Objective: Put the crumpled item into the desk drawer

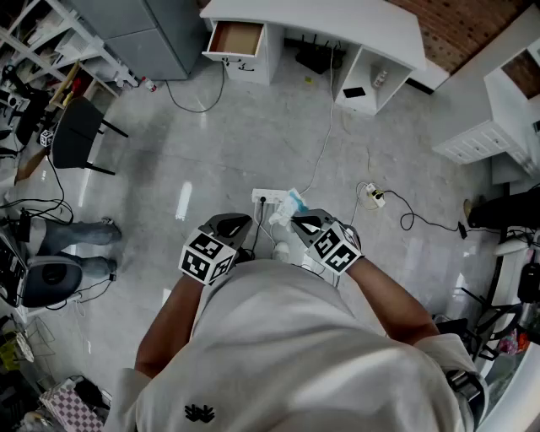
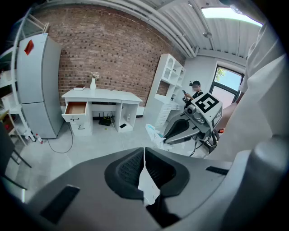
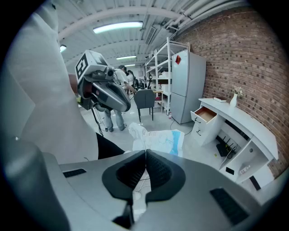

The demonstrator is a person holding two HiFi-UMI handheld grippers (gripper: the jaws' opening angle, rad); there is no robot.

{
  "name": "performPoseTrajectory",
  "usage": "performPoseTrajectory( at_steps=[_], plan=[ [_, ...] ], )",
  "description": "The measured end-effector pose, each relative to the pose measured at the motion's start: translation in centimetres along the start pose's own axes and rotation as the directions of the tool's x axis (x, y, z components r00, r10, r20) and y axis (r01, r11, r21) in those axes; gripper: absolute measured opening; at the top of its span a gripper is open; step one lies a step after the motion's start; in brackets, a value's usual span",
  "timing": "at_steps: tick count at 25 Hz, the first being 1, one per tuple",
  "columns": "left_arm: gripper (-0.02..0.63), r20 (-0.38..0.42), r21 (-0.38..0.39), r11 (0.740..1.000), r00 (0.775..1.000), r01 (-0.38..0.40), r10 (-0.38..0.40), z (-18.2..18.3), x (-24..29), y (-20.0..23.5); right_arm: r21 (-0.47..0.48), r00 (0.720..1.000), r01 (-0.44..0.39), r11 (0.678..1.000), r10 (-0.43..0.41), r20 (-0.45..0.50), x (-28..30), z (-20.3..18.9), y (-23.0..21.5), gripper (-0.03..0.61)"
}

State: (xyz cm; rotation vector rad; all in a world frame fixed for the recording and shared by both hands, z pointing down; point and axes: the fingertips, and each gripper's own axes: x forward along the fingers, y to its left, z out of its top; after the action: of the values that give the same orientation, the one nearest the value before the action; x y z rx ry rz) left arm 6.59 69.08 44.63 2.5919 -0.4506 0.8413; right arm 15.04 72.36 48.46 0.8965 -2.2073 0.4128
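Where the person stands: out on the pale grey floor [image 1: 211, 143], well apart from the white desk [image 1: 337, 21], head camera looking pretty much straight down their own chest.
Arms: both forearms are bent and tucked in front of the white shirt, elbows out. That puts the two grippers side by side, close together, pointing toward the desk.
Right gripper [image 3: 145, 153]: jaws squeezed together on the crumpled item [image 3: 156, 140], pinching its near edge, and the rest pokes out past the tips.
Crumpled item: a white wrinkly thing with a light blue patch, held up in the air over the floor by the right gripper, well apart from the drawer.
Left gripper [image 2: 144, 151]: jaws closed down to just a sliver of a gap with nothing in them. It sits level with the right one, just beside it, not touching the item.
Desk drawer [image 1: 236, 38]: pulled open at the desk's left end in the head view, wood-coloured inside.
Power strip [image 1: 268, 197]: white, lying on the floor just beyond the grippers, with a cable running off toward the desk.
Fridge [image 2: 38, 85]: tall and grey, right next to the drawer end of the desk.
Chair [image 1: 80, 135]: dark, off to the person's left near some shelving.
Another person [image 1: 76, 236]: legs in jeans at the left edge of the head view.
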Motion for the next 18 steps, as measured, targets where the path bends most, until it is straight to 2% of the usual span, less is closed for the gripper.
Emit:
performPoseTrajectory(
  at_steps=[5, 11, 14, 18],
  plan=[
    [0.029, 0.001, -0.005, 1.000, 1.000, 0.001, -0.001, 1.8, 1.2, 3.5, 0.002, 1.000, 0.007, 1.000, -0.007, 0.013, 2.2, 1.9, -3.5, 0.029],
    [0.029, 0.004, -0.007, 0.999, 0.999, 0.053, -0.053, 4.0, 2.4, 11.3, 0.032, 0.999, 0.032, 0.999, -0.031, -0.022, 6.9, 6.0, -7.5, 0.029],
    [0.029, 0.003, -0.003, 0.995, 0.995, 0.099, -0.099, 6.6, 2.7, 17.0, 0.066, 0.997, 0.063, 0.996, -0.060, -0.049, 9.3, 10.0, -10.9, 0.029],
    [0.029, 0.027, 0.013, 0.991, 0.990, 0.135, -0.135, 11.7, 1.3, 26.3, 0.079, 0.991, 0.109, 0.991, -0.102, -0.086, 13.5, 17.6, -16.0, 0.029]
  ],
)
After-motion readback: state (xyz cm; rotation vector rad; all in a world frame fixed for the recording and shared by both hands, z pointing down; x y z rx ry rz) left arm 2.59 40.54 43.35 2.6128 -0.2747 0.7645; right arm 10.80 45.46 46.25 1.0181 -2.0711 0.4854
